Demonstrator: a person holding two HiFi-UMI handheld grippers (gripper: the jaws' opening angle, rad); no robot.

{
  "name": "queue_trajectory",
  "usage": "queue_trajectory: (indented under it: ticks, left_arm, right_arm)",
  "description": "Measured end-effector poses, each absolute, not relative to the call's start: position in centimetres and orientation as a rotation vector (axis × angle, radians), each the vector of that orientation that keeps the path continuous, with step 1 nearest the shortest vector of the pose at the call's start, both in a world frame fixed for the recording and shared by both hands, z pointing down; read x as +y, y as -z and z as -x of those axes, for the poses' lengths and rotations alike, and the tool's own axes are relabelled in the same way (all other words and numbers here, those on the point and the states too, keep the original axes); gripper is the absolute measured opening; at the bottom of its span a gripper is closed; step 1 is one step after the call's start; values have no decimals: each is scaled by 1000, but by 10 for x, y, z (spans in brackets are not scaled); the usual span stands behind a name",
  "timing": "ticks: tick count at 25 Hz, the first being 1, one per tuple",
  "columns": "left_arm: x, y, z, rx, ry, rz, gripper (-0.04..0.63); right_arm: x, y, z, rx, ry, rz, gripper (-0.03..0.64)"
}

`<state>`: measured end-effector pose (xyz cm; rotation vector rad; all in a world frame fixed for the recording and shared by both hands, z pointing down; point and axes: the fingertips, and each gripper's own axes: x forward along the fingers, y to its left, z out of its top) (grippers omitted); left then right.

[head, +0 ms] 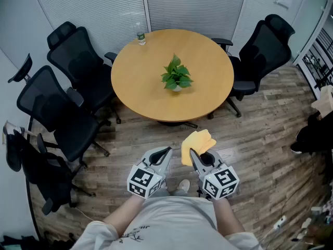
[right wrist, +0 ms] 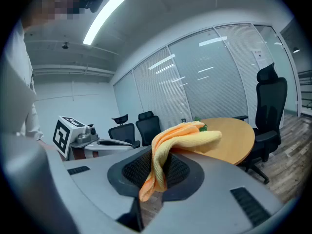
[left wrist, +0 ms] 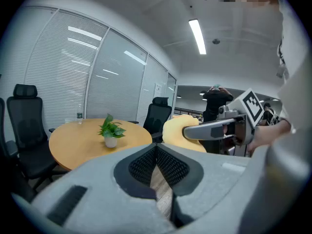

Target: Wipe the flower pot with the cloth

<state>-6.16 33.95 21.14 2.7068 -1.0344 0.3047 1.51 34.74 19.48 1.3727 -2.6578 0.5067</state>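
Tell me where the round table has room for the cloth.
On the round table, bare wood rings the central potted plant, widest left and right of it. A water bottle stands at the far-left rim. Office chairs crowd the left side; the near edge is open.

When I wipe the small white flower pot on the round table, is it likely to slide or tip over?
It will probably slide easily: the flower pot looks small and stands free on the smooth table. It may also tip, since the leaves spread wider than the pot. The empty left gripper could steady it.
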Motion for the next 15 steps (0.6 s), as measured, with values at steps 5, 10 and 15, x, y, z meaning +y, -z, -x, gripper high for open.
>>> queue_trajectory:
  ticks: [5,10,15]
  left_arm:
    - [337,-211,63,-1047,-304,-2704,11]
    - [333,-211,64,-1073,-296,-2696,11]
    - [331,-207,59,-1076,-285,-2706,11]
  right_arm:
    - [346,-196,-12,-2665,-500,-1355,54]
    - [341,-195,-13,-2671,-483,-1337,54]
    - [339,-196,-16,-2684,-471,-1296,55]
